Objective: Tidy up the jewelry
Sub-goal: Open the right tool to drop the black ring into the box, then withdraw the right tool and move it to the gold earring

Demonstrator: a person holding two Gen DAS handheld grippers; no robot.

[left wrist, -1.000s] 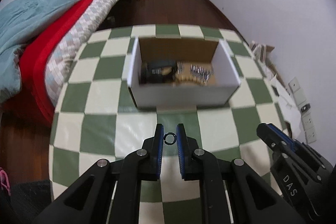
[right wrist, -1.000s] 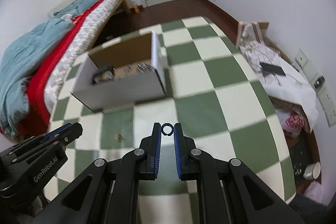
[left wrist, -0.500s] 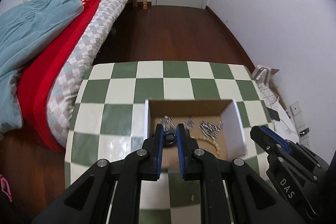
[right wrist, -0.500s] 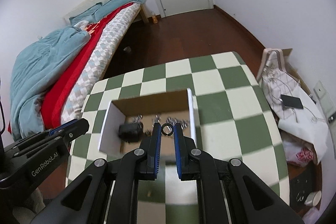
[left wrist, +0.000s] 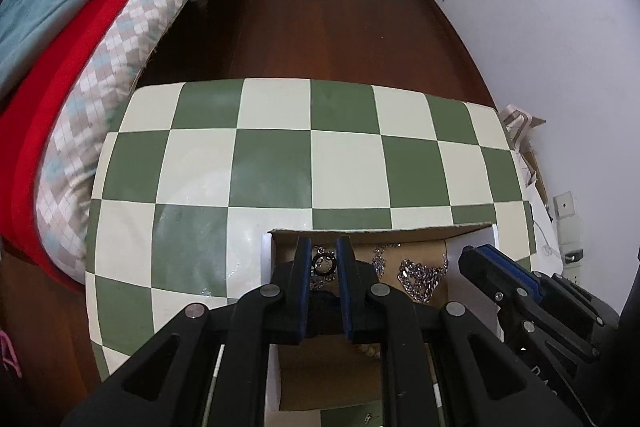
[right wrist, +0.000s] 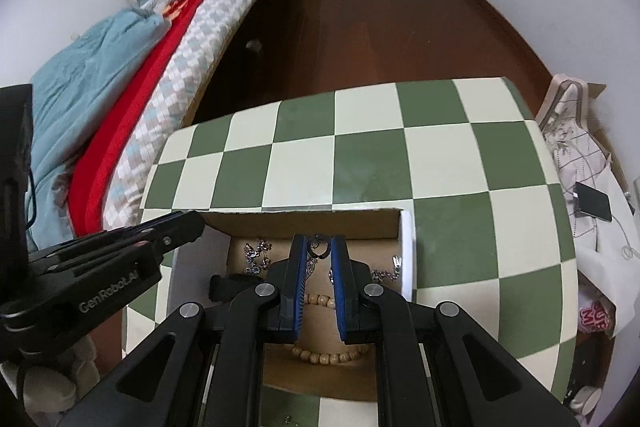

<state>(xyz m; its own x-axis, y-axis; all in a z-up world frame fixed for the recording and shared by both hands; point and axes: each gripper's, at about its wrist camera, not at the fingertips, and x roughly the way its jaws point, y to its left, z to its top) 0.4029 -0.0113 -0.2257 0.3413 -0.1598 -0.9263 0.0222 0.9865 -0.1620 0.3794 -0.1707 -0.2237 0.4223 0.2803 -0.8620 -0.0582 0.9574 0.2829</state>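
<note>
Because both rings are meant to end up with the other jewelry, we hold both grippers above the open cardboard box (left wrist: 472,241), tips pointing down into it. Our left gripper (left wrist: 324,264) has its jaws pinching a small dark ring (left wrist: 324,264) between the blue pads, over the left part of the box. Our right gripper (right wrist: 320,250) has its jaws pinching a second dark ring (right wrist: 320,250) at the very tips, over the far middle of the box. Each ring is held edge-on at the fingertips, we judge, so that a slight spreading of the jaws would let it fall straight down.

Inside the box lie silver chains (left wrist: 420,273), a wooden bead bracelet (right wrist: 328,357) near its front, and a dark object (right wrist: 232,285) on the left that we cannot identify. The box sits on a green and cream checkered worktop (right wrist: 360,155). A tiny item (right wrist: 287,417), perhaps an earring, lies on the worktop just outside the near wall of the box.

Beyond the worktop are a bed (right wrist: 120,67) with red and teal bedding on the left, and a dark wooden floor (left wrist: 328,19).
</note>
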